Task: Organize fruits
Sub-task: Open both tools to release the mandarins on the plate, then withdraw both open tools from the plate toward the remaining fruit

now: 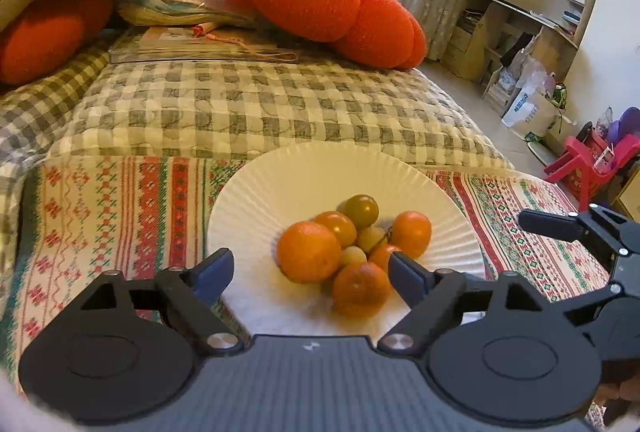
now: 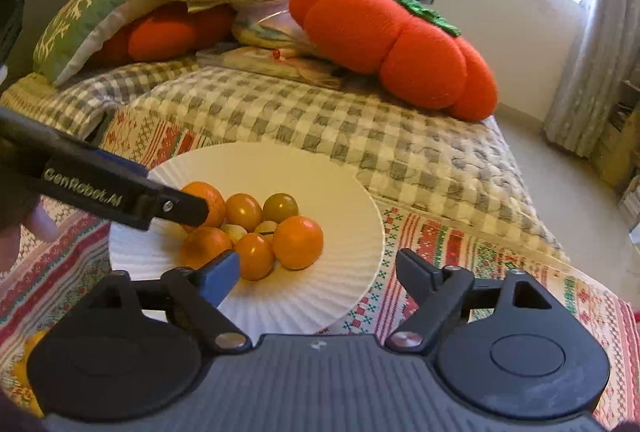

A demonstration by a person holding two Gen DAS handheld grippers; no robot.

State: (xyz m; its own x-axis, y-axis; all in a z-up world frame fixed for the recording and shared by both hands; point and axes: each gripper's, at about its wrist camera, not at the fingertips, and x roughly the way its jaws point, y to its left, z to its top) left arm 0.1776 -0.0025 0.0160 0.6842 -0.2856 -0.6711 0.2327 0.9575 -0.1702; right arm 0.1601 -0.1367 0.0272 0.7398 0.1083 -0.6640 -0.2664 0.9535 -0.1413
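Both tools are released: the left gripper point(image 1: 311, 270) and right gripper point(image 2: 318, 270) stand wide with nothing between the jaws. The fruits point(image 1: 352, 248) are piled touching on the white plate point(image 1: 256, 200). They are judged light, round and prone to roll; the small glossy ones look soft-skinned. Each is best taken across its middle, gently.

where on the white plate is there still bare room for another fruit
The white paper plate is bare along its far and left rim, behind the orange and yellow fruit pile. It is crowded at the near centre, where the fruits touch.
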